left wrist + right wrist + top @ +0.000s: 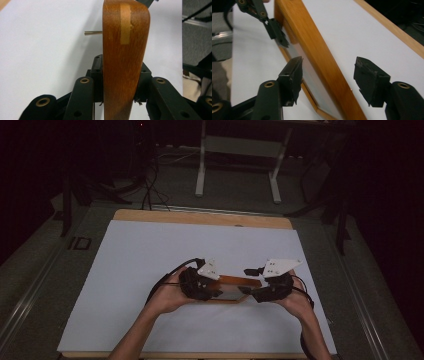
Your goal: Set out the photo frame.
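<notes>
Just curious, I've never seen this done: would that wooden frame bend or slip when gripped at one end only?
Probably stiff: the wooden frame looks like thick solid wood. Its glossy finish might slip, though the left gripper clamps both faces. Held at one end, it may sag.

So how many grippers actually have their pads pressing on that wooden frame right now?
1. The left gripper clamps the orange-brown wooden frame at one end; the right gripper straddles the other end, jaws apart from it.
</notes>
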`<state>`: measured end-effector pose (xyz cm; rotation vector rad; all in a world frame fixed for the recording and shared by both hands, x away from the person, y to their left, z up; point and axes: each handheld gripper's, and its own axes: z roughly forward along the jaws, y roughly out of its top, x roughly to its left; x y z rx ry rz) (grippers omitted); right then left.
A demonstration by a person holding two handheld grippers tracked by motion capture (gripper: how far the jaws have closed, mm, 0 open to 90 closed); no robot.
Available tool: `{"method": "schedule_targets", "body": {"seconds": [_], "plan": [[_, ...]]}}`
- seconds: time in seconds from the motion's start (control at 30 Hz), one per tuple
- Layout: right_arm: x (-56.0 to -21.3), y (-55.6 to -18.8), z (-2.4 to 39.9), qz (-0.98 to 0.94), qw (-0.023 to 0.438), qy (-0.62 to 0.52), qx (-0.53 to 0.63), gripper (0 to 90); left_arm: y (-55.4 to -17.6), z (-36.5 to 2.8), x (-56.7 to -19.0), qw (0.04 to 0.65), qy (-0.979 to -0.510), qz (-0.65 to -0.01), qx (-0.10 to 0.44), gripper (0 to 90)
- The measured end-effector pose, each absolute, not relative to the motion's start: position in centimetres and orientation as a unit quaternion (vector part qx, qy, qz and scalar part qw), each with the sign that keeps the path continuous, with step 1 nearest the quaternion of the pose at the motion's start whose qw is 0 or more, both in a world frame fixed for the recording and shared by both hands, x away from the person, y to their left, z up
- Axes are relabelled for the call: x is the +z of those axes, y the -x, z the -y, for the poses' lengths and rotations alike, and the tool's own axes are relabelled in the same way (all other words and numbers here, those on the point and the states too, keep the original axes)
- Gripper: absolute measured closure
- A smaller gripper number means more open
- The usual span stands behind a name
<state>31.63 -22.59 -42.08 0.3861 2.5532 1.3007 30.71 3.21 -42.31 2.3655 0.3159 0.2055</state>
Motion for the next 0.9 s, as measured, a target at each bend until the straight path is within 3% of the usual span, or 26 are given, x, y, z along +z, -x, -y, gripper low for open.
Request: {"method": "schedule_targets", "body": {"seconds": [0.07,0.13,0.33,0.43,0.63,0.9], "plan": [[-42.0,-31.7,22.3,-0.878,0.122,-0.124,0.446,39.2,-30.6,-3.2,-42.2,0.365,-0.920,-0.116,0.082,69.0],[-41.8,-31.6,21.5,-0.890,0.101,-0.091,0.436,48.5,-30.4,-3.1,-41.7,0.360,-0.924,-0.090,0.088,68.9],[-41.8,-31.3,20.6,-0.902,0.098,-0.063,0.415,60.1,-30.1,-2.9,-41.5,0.353,-0.928,-0.063,0.099,68.7],[-41.7,-31.2,20.6,-0.905,0.102,-0.056,0.410,61.5,-30.3,-3.0,-41.6,0.369,-0.922,-0.070,0.092,66.5],[-41.8,-30.8,20.8,-0.906,0.101,-0.044,0.409,67.4,-31.4,-4.3,-41.6,0.434,-0.890,-0.128,0.052,50.4],[-41.9,-30.7,21.6,-0.903,0.101,-0.050,0.416,68.6,-32.5,-6.9,-43.8,0.506,-0.842,-0.186,0.013,44.5]]}}
